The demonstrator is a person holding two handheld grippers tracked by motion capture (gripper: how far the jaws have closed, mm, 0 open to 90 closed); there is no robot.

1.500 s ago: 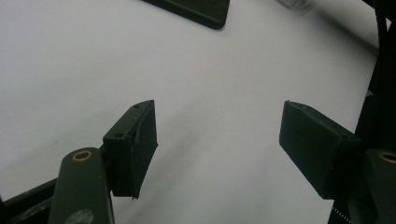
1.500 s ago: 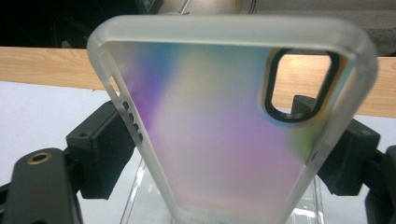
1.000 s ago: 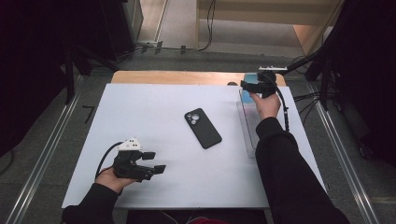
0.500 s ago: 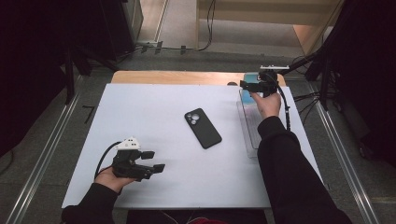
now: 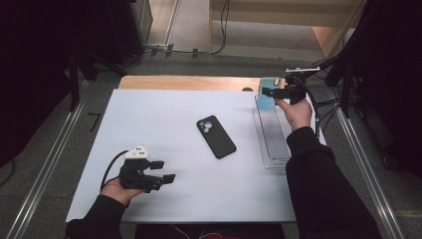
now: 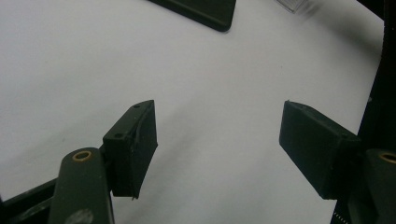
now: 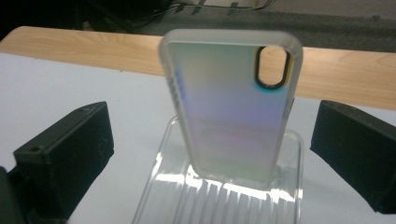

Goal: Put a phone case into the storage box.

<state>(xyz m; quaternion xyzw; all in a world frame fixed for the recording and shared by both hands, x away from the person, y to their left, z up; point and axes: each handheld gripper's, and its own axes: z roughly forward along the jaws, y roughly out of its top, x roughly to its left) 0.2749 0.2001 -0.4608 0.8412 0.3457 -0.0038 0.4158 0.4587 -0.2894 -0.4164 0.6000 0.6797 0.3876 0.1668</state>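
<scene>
Phone case [image 7: 231, 107], frosted iridescent, upright in clear tray [image 7: 154, 196], both tongs spread, empty.

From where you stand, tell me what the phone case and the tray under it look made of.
Phone case: probably soft plastic or silicone; frosted, milky rim, iridescent pastel back with a camera cutout. Tray: apparently clear hard plastic, glossy; ribbed floor with sharp highlights and the white table visible through it.
</scene>
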